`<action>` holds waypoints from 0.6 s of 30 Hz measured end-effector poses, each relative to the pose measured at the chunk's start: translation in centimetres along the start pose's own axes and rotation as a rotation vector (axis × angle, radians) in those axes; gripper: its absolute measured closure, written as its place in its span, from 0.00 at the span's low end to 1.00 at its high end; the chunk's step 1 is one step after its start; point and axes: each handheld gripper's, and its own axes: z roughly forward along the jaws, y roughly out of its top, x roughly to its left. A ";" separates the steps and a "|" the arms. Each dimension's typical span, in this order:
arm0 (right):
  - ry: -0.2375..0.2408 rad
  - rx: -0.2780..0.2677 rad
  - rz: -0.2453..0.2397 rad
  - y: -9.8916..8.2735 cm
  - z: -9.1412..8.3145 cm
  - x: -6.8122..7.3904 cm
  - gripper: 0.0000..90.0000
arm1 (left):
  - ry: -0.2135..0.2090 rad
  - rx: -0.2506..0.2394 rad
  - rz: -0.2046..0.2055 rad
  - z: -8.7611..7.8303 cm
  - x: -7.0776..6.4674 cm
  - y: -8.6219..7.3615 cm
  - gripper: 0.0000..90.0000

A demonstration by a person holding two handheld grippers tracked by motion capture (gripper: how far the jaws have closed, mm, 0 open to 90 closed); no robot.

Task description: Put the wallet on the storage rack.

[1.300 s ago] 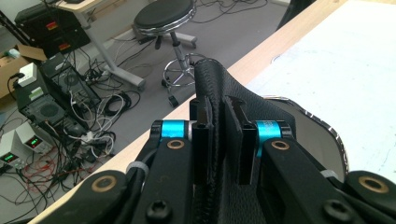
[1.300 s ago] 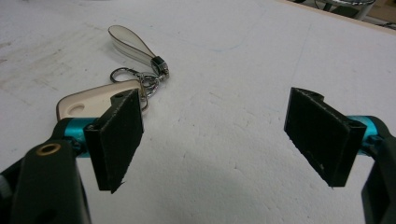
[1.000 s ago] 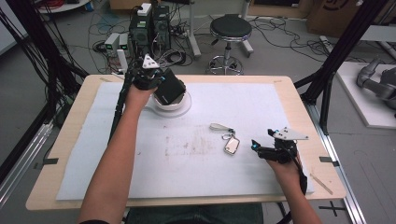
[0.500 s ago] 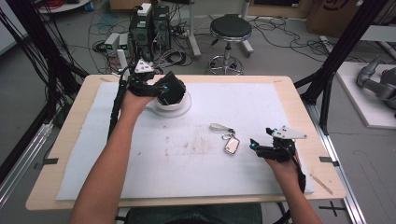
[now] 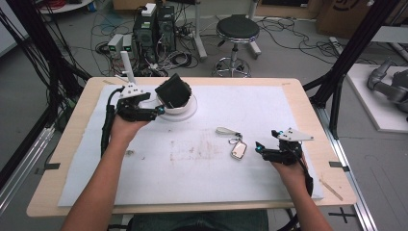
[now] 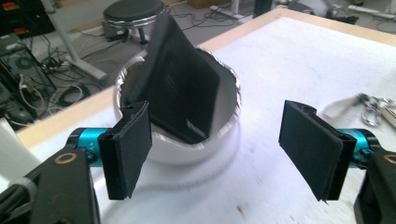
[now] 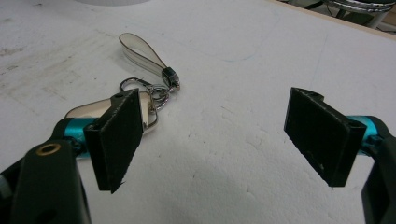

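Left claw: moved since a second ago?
Yes. The left claw has backed off leftward from the white round bowl, jaws just opened, leaving the black wallet inside.

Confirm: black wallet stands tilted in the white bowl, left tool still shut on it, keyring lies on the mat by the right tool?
Not quite. The left tool is open: its jaws have just been opening and stand apart, clear of the wallet, as the left gripper view shows. The rest holds: wallet tilted in the bowl, keyring on the mat by the right tool.
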 end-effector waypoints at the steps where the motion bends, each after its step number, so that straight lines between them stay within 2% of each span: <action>1: 0.002 -0.001 -0.001 0.0 0.1 0.0 0.22 | -0.014 -0.005 -0.003 -0.2 0.0 -0.5 0.28; 8: 0.011 0.006 -0.005 0.3 0.8 0.0 0.22 | -0.022 -0.010 -0.035 -1.4 0.4 -3.2 0.25; 11: 0.018 0.015 -0.010 0.3 0.9 0.1 0.22 | -0.026 -0.052 -0.042 -2.0 1.0 -4.1 0.22; 15: 0.020 0.013 -0.012 0.3 0.9 0.1 0.22 | -0.018 -0.059 -0.097 -2.7 2.2 -5.2 0.20; 18: 0.022 0.013 -0.011 0.2 0.9 0.1 0.22 | -0.009 -0.058 -0.096 -3.2 2.3 -5.7 0.20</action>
